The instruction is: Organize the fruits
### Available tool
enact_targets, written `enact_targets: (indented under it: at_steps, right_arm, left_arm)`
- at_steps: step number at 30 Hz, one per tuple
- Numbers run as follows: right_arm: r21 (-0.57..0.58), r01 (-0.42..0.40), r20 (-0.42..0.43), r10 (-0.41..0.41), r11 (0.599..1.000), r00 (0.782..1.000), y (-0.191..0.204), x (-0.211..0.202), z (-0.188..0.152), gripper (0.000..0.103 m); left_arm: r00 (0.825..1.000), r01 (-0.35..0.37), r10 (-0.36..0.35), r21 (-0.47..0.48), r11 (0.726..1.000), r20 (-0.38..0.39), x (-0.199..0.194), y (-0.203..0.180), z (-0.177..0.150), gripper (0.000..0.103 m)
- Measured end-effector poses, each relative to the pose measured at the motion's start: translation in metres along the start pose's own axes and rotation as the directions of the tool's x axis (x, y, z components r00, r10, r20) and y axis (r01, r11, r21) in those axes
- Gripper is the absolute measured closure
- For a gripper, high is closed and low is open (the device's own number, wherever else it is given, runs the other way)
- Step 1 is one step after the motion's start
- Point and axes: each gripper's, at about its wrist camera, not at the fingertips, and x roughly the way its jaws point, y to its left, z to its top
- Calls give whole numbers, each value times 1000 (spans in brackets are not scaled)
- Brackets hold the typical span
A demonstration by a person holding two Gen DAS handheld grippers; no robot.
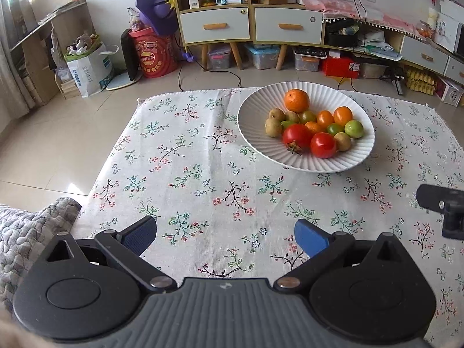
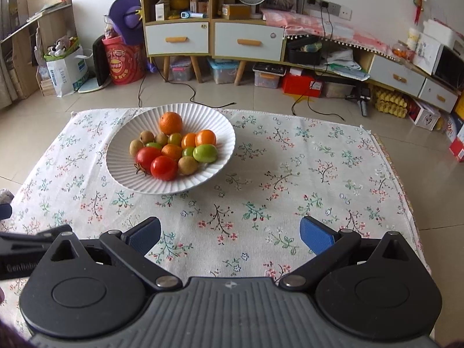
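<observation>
A white ribbed plate (image 1: 261, 107) (image 2: 203, 119) sits toward the far side of the floral tablecloth (image 1: 188, 174) (image 2: 290, 174). It holds an orange (image 1: 296, 100) (image 2: 171, 123), two red tomatoes (image 1: 297, 137) (image 2: 163, 168), plus several small orange, green and brown fruits. My left gripper (image 1: 225, 236) hovers open over the near cloth, well short of the plate, nothing between its blue pads. My right gripper (image 2: 230, 236) is likewise open and empty, with the plate ahead to its left.
Beyond the table lie a tiled floor (image 2: 261, 95), a cabinet with drawers (image 1: 249, 24), storage boxes, cables and a red drum (image 1: 153, 55). A quilted cushion (image 1: 32, 226) lies by the table's near left corner. The other gripper's black body (image 1: 446, 208) shows at the right.
</observation>
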Motion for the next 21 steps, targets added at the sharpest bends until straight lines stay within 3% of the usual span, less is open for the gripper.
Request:
enact_targets:
  at_steps: [7,21]
  right_arm:
    - [8,-19,-54,19,1000,998,-1,17,-3,1]
    - [31,-32,-30,33,999,999,-3,15,-2,1]
  left_arm:
    - [1000,8,-8,39,999,8,6,-7,0,4]
    - [999,40,-40,41,998,-7,6,-14,-5,4]
